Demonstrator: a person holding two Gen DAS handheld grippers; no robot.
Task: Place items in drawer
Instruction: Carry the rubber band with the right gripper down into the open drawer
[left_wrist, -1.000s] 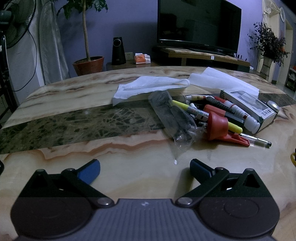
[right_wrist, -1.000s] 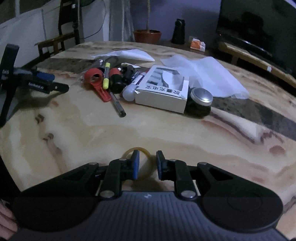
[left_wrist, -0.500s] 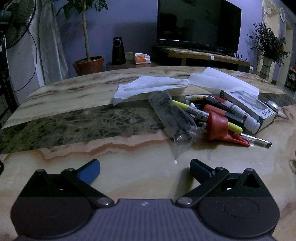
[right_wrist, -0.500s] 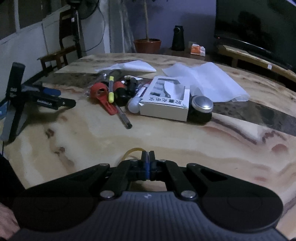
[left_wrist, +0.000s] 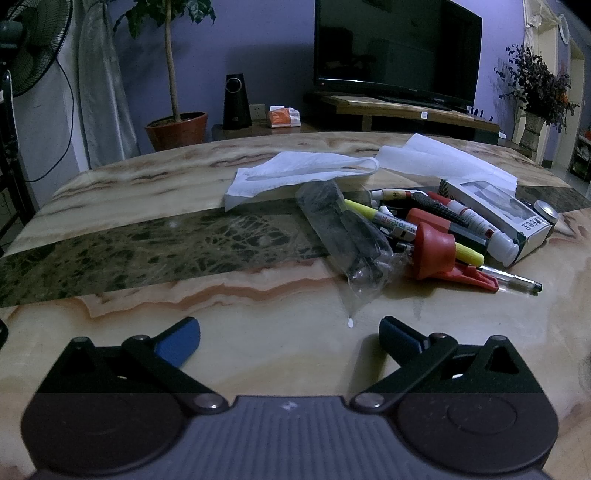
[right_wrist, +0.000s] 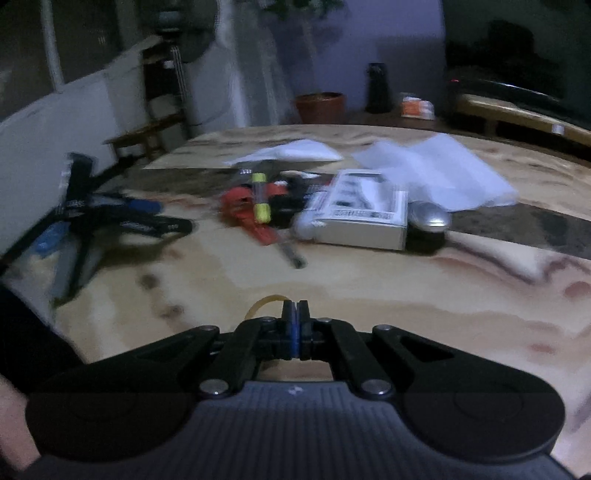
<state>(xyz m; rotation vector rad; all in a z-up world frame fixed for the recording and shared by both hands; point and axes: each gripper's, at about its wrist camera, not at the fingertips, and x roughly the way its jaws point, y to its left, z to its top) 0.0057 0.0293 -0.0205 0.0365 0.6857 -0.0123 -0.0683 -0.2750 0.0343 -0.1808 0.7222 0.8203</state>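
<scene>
Half rubber band (right_wrist: 266, 303) hidden behind pinching right gripper (right_wrist: 294, 320).

Only "OPAR" can be made out, printed on the yellow highlighter (left_wrist: 395, 224). Characters are printed on the white box (left_wrist: 495, 210) but cannot be read.

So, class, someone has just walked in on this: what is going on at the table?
A person holds a gripper in each hand over a marble table. The right gripper is shut on a yellow rubber band, which loops out beside its fingertips. The left gripper is open and holds nothing. Ahead of it lies a pile of pens, a plastic bag and a white box. No drawer is in view.
</scene>
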